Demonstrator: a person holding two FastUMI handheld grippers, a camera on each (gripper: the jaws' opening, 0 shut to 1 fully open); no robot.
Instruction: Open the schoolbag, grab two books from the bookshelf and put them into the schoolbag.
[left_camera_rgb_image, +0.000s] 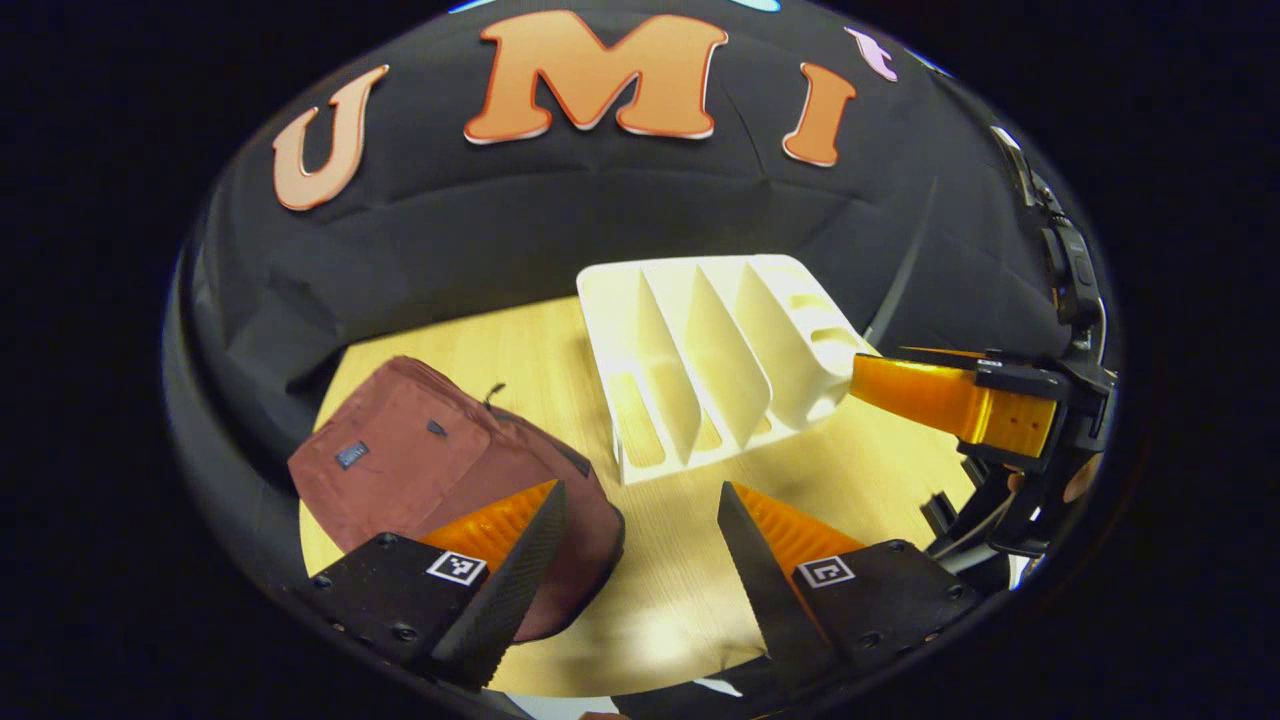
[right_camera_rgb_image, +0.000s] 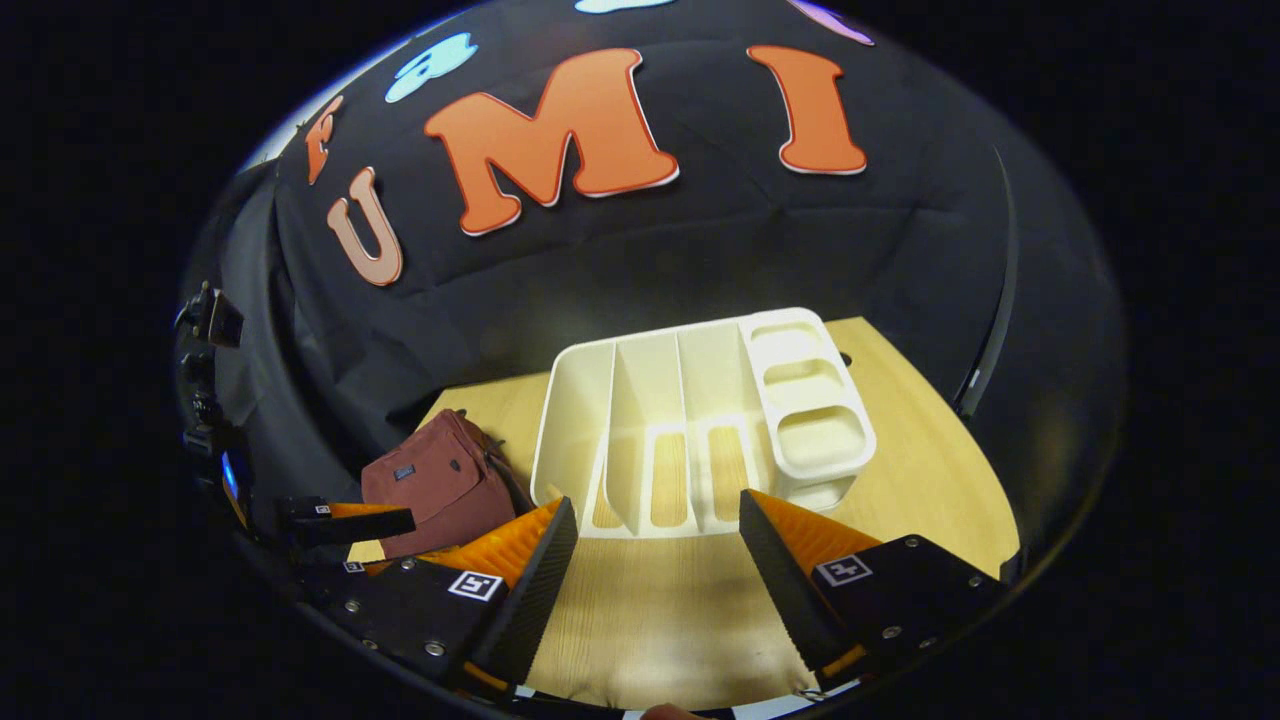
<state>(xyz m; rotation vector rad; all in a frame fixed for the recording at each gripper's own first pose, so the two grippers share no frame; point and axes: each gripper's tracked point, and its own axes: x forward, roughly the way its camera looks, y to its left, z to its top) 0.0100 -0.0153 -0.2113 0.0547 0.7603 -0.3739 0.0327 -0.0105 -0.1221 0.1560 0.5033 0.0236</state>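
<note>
Your left gripper (left_camera_rgb_image: 640, 545) hung above the wooden table (left_camera_rgb_image: 680, 600), tilted down toward it, with its fingers spread wide and nothing between them. Its left finger (left_camera_rgb_image: 510, 585) sat in front of the near edge of the schoolbag (left_camera_rgb_image: 420, 465); whether it touched the fabric I cannot tell. The schoolbag, dark red, lay flat on the left part of the table, and its flap looked closed. Just to its right, apart from it, stood the white bookshelf (left_camera_rgb_image: 720, 355), its upright dividers separating slots in which no books could be seen.

Your right gripper (right_camera_rgb_image: 655, 570) was also held over the table's near edge (right_camera_rgb_image: 640, 640), pointed straight at the front of the bookshelf (right_camera_rgb_image: 700, 420), its fingers wide apart and gripping nothing. From there the slotted base of the bookshelf lay between the two fingertips, a little beyond them, with the stacked round-cornered compartments on the shelf's right side.

In the left gripper view, your right gripper (left_camera_rgb_image: 950, 400) came in from the right, its finger reaching level toward the shelf's right end, near it. In the right gripper view, your left gripper (right_camera_rgb_image: 345, 522) showed low at the left, in front of the schoolbag (right_camera_rgb_image: 440, 480).
</note>
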